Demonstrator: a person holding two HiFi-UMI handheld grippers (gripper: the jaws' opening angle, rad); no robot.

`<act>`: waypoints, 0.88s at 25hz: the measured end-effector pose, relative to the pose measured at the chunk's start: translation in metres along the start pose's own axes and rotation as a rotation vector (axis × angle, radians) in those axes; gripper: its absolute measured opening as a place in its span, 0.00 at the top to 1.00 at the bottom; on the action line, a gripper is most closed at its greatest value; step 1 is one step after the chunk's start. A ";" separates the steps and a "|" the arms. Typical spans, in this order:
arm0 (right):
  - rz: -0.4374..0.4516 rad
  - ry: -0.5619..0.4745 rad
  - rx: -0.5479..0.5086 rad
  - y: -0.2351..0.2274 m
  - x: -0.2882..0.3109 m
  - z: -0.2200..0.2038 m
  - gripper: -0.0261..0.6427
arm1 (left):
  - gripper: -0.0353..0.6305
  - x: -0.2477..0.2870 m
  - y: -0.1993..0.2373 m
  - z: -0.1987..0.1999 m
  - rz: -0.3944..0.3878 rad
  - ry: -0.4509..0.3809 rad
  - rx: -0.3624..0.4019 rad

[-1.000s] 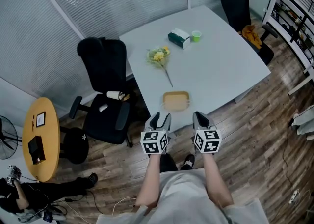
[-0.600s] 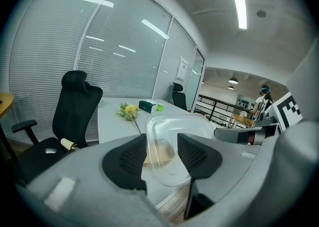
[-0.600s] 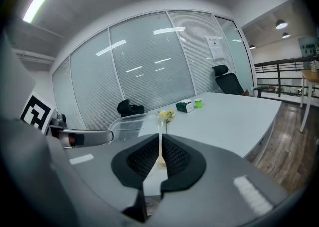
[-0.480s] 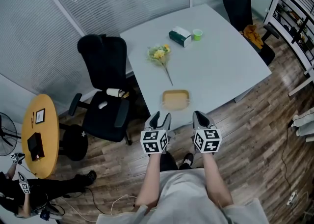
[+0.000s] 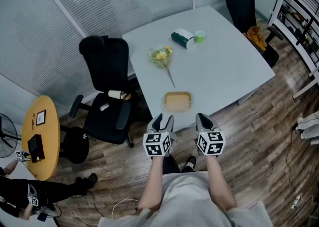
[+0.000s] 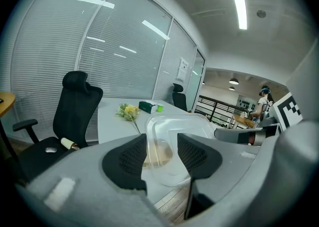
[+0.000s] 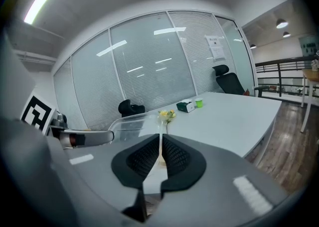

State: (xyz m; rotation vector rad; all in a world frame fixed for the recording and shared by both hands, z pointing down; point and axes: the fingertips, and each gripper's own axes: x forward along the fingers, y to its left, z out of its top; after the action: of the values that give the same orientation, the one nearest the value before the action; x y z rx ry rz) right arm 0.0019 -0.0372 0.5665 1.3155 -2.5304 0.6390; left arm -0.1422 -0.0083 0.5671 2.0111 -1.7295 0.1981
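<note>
Clear plastic container (image 5: 178, 102) at the grey table (image 5: 224, 61) edge was clamped by its right wall in the right gripper (image 5: 202, 118), left gripper (image 5: 162, 119) jaws set apart round its left wall; a light, level squeeze was judged safest.

The box (image 6: 179, 124) is clear, glossy plastic, smooth-walled, on a matt, smooth pale-grey counter (image 5: 224, 66). The left tool (image 6: 161, 149) has matt black, finely ribbed pads (image 6: 124, 159) in smooth grey plastic; the floor (image 5: 259, 136) shows wood-grain planks.
</note>
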 end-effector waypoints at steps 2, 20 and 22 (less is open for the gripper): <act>0.005 -0.002 0.005 -0.001 -0.001 0.001 0.94 | 0.65 0.000 -0.001 0.000 -0.001 0.000 0.001; 0.024 0.008 0.017 0.002 -0.002 -0.003 0.94 | 0.65 -0.005 -0.002 0.004 -0.004 -0.009 0.005; 0.025 0.008 0.017 0.003 -0.002 -0.004 0.94 | 0.65 -0.005 -0.001 0.004 -0.004 -0.010 0.005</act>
State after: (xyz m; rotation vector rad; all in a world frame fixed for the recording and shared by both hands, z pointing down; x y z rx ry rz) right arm 0.0007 -0.0330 0.5682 1.2861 -2.5442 0.6707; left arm -0.1432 -0.0060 0.5613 2.0218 -1.7329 0.1921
